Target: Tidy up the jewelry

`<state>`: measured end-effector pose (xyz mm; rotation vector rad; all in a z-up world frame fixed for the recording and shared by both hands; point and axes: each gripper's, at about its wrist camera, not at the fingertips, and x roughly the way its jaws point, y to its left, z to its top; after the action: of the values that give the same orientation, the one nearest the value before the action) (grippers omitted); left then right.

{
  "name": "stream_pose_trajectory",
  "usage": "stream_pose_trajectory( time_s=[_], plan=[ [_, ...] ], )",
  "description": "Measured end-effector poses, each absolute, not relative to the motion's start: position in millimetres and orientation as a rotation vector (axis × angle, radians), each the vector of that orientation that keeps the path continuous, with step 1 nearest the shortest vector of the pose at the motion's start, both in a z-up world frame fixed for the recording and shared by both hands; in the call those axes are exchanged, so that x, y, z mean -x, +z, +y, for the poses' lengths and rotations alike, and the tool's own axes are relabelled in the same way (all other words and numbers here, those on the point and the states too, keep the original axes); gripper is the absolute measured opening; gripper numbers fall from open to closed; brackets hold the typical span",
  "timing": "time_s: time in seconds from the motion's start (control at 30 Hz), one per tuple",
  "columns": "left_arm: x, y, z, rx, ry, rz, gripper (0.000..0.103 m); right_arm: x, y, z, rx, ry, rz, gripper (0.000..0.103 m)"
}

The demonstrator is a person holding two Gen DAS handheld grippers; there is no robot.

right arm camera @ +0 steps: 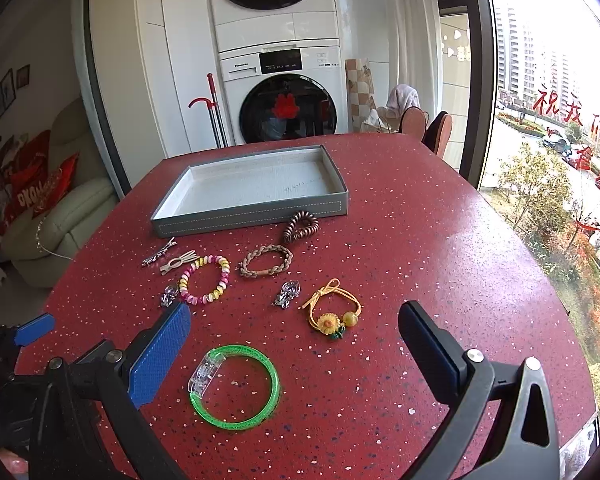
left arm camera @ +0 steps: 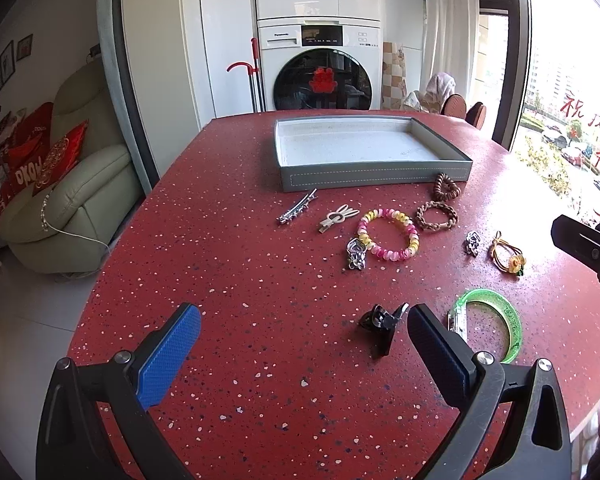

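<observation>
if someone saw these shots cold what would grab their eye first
Probably the speckled red table, strewn with small jewelry pieces. The bright green bangle lies nearest, between the right gripper's spread fingers, with the pink and yellow beaded bracelet and the sunflower hair tie beyond it. Behind those sits the grey tray, holding nothing, and the left gripper is open near a black clip.

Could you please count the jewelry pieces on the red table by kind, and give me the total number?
Bracelets and hair ties: 5: green bangle, pink-and-yellow bead bracelet, braided brown bracelet, brown spiral heart tie, sunflower tie.
Hair clips: 3: silver, cream bow, black.
Silver charms: 2.
Total: 10. The grey tray holds none.
</observation>
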<state>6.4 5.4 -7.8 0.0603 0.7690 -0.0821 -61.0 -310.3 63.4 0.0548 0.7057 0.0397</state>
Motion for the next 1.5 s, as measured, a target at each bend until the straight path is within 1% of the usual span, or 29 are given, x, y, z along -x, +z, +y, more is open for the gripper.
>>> stream_pose_trajectory(
  time_s=[0.3,0.5,0.53,0.57,0.6,0.63,0.67,0.7,0.73,0.77,0.8,0.83,0.87,0.9,0.97,1.23,1.37,1.5],
  plan=[
    [-31.2,-38.8,-5.3,-0.105,-0.183,0.957,0.103,54.4,21.4,-317.1,-0.013,0.023,0.937,0.103],
    [-42.5,-48.8,-16.1,-0.118,-0.208,0.995,0.103,46.4,7.4,-308.1,0.027,0.033,1.031,0.102],
    [-43.2,-49.4,-18.2,-0.125,-0.210,0.992,0.103,44.9,6.4,-306.0,0.035,0.033,1.044,0.097],
    [-44.7,-49.5,-20.6,-0.135,-0.211,0.994,0.102,43.0,4.2,-303.8,0.042,0.030,1.057,0.089],
    [-45.9,-50.0,-21.7,-0.143,-0.216,1.001,0.097,41.7,2.5,-301.8,0.045,0.031,1.070,0.084],
    [-46.9,-50.5,-22.9,-0.146,-0.220,1.005,0.095,40.4,0.7,-300.0,0.046,0.035,1.084,0.072],
    [-47.4,-50.4,-24.1,-0.144,-0.224,1.000,0.091,38.8,-1.4,-298.9,0.045,0.039,1.098,0.062],
    [-47.7,-49.6,-25.4,-0.143,-0.229,0.996,0.084,38.5,-3.5,-297.2,0.050,0.037,1.108,0.058],
    [-48.2,-48.4,-26.6,-0.145,-0.237,0.993,0.080,39.5,-2.9,-294.6,0.074,0.031,1.101,0.053],
    [-49.4,-47.3,-28.7,-0.152,-0.246,0.989,0.071,39.6,-2.3,-292.7,0.079,0.044,1.101,0.043],
    [-49.1,-46.2,-30.9,-0.158,-0.256,0.984,0.057,40.0,-1.8,-291.4,0.080,0.052,1.101,0.038],
    [-48.8,-45.4,-33.2,-0.166,-0.269,0.981,0.050,40.1,-1.2,-290.4,0.083,0.056,1.102,0.026],
    [-50.5,-45.8,-36.6,-0.170,-0.281,0.981,0.044,40.5,-0.7,-290.2,0.077,0.067,1.104,0.011],
    [-49.4,-45.1,-36.8,-0.174,-0.285,0.979,0.043,40.0,-0.5,-290.6,0.070,0.067,1.103,0.009],
    [-50.2,-44.6,-35.5,-0.164,-0.306,0.976,0.041,39.8,0.9,-293.7,0.046,0.076,1.096,0.008],
    [-59.8,-30.3,-13.7,-0.038,-0.357,0.991,0.041,28.4,23.1,-314.0,-0.063,0.100,1.045,0.008],
    [-72.6,-10.2,-8.3,-0.007,-0.369,0.986,0.041,3.9,44.0,-322.5,-0.109,0.123,1.022,0.008],
    [-103.2,17.0,-10.4,0.008,-0.375,0.960,0.041,-35.7,69.1,-324.1,-0.098,0.129,0.975,0.008]
  ],
)
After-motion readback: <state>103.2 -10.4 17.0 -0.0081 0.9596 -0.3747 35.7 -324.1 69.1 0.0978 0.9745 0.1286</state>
